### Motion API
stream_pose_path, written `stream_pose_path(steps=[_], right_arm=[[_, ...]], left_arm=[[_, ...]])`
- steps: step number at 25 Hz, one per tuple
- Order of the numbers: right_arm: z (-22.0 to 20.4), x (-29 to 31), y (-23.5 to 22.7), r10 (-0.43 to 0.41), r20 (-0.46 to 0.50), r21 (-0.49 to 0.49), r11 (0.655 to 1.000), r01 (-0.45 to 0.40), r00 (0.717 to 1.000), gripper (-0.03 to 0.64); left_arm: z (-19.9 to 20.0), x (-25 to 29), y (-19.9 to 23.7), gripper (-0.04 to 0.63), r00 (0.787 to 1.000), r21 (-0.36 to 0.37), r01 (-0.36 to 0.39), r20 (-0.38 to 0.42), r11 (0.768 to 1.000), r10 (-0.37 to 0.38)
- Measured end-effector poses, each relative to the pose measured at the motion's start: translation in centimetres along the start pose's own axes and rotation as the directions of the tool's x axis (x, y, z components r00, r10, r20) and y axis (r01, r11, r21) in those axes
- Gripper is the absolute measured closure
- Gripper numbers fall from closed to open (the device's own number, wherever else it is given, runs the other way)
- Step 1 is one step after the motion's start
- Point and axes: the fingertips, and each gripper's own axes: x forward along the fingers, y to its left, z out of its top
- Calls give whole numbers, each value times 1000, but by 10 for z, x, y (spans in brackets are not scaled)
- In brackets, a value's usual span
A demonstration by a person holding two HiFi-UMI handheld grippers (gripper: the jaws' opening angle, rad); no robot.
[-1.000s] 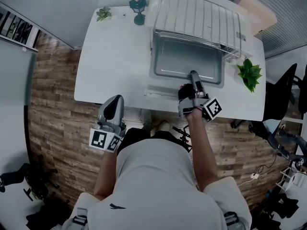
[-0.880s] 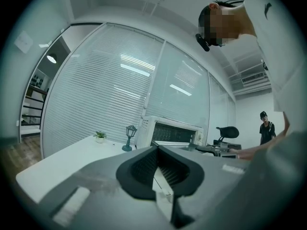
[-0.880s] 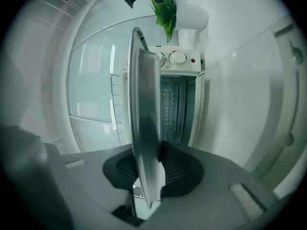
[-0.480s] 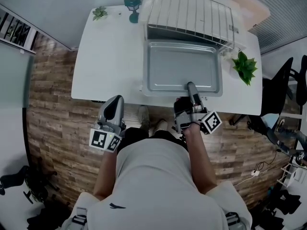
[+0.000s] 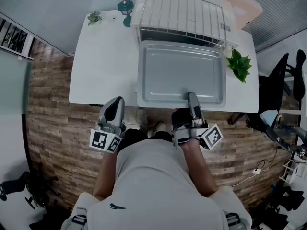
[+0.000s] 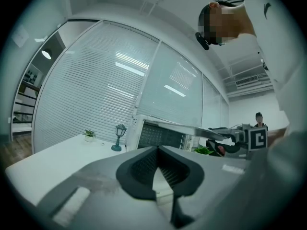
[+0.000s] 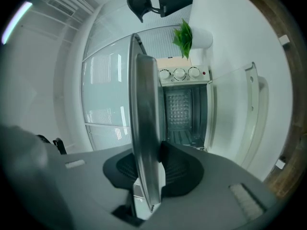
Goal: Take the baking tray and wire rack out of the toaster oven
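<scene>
Right gripper (image 5: 192, 96) clamped on near rim of tray (image 5: 180, 73). Tray lies at 12 o'clock from it, long axis 9 to 3. Left gripper (image 5: 115, 104) closed, empty, at tray's 8 o'clock, farther off.

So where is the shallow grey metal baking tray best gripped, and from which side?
Its near long rim, about midway, from the person's side: the baking tray is flat and wide, with a thin lip that jaws can pinch. The right gripper is clamped there.
</scene>
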Motion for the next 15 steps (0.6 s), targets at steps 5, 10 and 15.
stream_pose_path(steps=[5, 10, 15], right_arm=[[5, 3, 23, 24, 22, -19, 1000, -23, 999, 526], [11, 7, 50, 61, 37, -3, 998, -61, 997, 528], [11, 19, 52, 49, 27, -25, 999, -48, 998, 528]], left_arm=[[1, 4, 3, 592, 1000, -1, 12, -4, 1000, -12], [0, 11, 0, 592, 1000, 1, 20, -5, 1000, -19], [-1, 15, 1, 592, 1000, -2, 23, -6, 1000, -23]])
